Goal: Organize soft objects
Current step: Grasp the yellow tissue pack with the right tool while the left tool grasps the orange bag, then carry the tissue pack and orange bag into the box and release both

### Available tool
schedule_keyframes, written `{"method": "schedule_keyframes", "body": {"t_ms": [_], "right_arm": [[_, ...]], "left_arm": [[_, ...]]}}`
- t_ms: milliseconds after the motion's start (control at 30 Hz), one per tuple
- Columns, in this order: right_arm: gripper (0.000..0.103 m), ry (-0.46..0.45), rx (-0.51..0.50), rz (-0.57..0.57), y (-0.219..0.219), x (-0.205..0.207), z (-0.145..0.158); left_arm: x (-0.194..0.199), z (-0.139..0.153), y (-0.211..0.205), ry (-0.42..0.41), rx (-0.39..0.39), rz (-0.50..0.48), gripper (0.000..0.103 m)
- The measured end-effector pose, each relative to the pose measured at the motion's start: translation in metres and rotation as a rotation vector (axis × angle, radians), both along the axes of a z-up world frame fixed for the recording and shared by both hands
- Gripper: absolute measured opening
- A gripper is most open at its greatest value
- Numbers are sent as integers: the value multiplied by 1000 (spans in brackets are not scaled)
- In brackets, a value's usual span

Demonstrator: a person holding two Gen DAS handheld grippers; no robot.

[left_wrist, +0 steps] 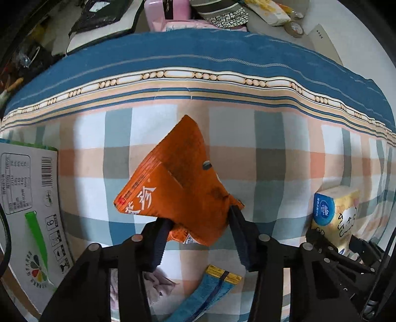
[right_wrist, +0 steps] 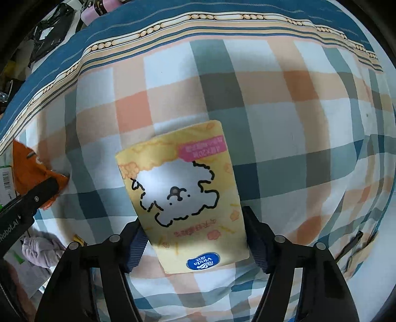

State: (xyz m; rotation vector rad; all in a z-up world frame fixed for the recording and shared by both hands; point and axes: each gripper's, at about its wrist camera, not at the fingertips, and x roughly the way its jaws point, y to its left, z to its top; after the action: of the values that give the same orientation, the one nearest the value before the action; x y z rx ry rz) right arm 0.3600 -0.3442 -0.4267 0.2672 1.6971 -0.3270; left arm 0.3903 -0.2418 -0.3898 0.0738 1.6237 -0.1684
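My left gripper (left_wrist: 198, 223) is shut on an orange soft packet (left_wrist: 173, 178) and holds it tilted above the checked bedsheet (left_wrist: 272, 153). The packet also shows at the left edge of the right wrist view (right_wrist: 27, 168). My right gripper (right_wrist: 191, 230) is shut on a yellow Vinda tissue pack (right_wrist: 183, 190) with a white dog drawing, held above the sheet. The same pack shows at the right of the left wrist view (left_wrist: 336, 213).
A white and green cardboard box (left_wrist: 29, 198) stands at the left. A blue and yellow packet (left_wrist: 210, 289) and a pale pink cloth (left_wrist: 158, 284) lie below my left gripper. Clutter, a pink case (left_wrist: 168, 12) and bags sit beyond the bed's blue border.
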Motion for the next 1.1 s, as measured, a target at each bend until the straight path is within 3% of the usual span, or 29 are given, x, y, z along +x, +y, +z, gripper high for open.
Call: {"method": "schedule_keyframes", "body": {"t_ms": [367,500,867,1100], "right_arm": [[70,-62,20,-13,8,-37,30],[70,-98,38,-18,11,-50,47],[69,-221,114,16,50,-92,119],[69,-285,178,87,97,-109,175]], "left_arm": [[-21,29,-7,-88,-10,-48,39],[-45,52,-6,-134,-34,-76,39],[-100,136,43,-218,-141,-111,39],[-150,169,112,-225,-157,-68,39]]}}
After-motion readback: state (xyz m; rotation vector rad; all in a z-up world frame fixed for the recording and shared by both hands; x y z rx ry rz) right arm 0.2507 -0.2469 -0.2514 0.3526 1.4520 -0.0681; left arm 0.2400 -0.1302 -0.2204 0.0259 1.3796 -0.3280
